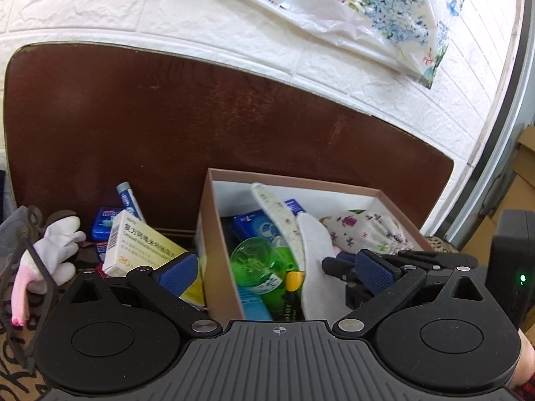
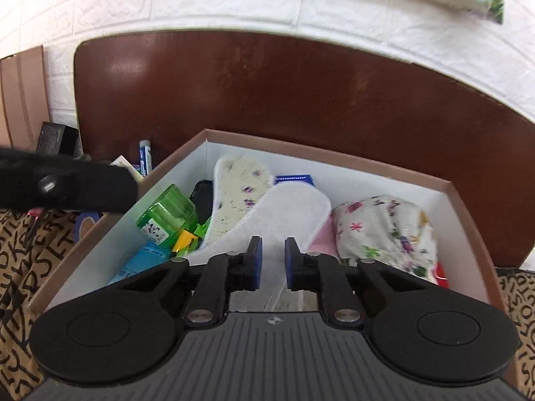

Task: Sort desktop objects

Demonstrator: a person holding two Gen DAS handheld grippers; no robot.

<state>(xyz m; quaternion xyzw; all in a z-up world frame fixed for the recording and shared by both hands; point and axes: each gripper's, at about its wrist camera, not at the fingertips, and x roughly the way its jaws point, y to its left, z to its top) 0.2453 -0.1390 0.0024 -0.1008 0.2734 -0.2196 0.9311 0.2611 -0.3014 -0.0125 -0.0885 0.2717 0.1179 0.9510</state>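
We see a brown box (image 2: pixel 461 200) with white walls inside, and it sits on a table (image 1: pixel 133 127) by a white brick wall (image 1: pixel 100 13). Lots of things are packed in the box. On its left side lies a green bottle (image 2: pixel 167 214), with a blue tube (image 2: pixel 140 264) and something yellow (image 2: pixel 182 240) just beside it. In the middle, two shoe insoles lean together: a flowery insole (image 2: pixel 240 183) and a plain white insole (image 2: pixel 287 207) resting against it. Behind them peeks a blue packet (image 2: pixel 294 179). On the right side of the box sits a flowery cloth bag (image 2: pixel 388 230), with a bit of pink (image 2: pixel 322 240) next to it. Our right gripper (image 2: pixel 272 260) hangs over the box above the white insole, and its fingers are nearly together with nothing between them. Our left gripper (image 1: pixel 277 272) has its fingers wide apart, and it holds nothing. One finger is outside the box and one is over it. Outside the box, on the left, we see a medicine box (image 1: pixel 140 247), a toothpaste tube (image 1: pixel 128 200), a small blue pack (image 1: pixel 103 224) and a white glove (image 1: pixel 57 250) with a pink cuff.
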